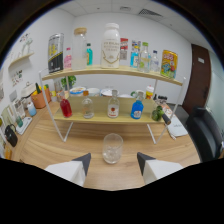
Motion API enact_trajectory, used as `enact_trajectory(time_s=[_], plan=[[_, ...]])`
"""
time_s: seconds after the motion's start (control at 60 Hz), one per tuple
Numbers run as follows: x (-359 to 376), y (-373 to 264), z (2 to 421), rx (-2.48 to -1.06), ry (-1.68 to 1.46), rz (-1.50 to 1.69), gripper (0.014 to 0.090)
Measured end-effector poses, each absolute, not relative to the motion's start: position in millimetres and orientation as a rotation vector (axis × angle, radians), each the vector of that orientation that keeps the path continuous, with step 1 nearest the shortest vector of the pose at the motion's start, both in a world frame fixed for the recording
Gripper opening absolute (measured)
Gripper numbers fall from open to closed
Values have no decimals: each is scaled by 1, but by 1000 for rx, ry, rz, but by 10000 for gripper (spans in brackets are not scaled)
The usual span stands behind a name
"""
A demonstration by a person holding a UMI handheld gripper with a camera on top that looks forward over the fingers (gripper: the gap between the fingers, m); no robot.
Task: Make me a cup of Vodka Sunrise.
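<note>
Gripper [113,164]: fingers wide apart, holding nothing.
Glass [112,148]: empty, upright on the wooden table [60,145], just ahead between the fingertips.
Rack [107,117]: beyond the glass; red bottle [65,107] at its lower shelf's left end, blue bottle [137,109] toward the right.

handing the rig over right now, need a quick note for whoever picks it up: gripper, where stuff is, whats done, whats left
Gripper: open, holding nothing.
Glass: clear, upright on the wooden table, just ahead of the fingers and in line with the gap between them. It looks empty.
Bottles: all on the rack. Lower shelf holds a red bottle, a clear bottle with a red label and a blue bottle; labels can't be read from here.
Done: nothing poured that I can see.
Left: pick out the vodka and mixers, pour each into the glass.
</note>
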State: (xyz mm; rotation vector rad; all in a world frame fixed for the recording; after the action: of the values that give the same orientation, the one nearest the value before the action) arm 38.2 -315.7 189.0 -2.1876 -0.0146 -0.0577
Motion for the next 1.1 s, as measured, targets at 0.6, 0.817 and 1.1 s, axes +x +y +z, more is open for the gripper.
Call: enact_trajectory(time_s=[0.6,0.817,1.1], plan=[[-54,-338,193,-2032,11,81,851],[-108,-272,209,-1892,0,122,852],[-133,-171,219,-1796,-20,73,827]])
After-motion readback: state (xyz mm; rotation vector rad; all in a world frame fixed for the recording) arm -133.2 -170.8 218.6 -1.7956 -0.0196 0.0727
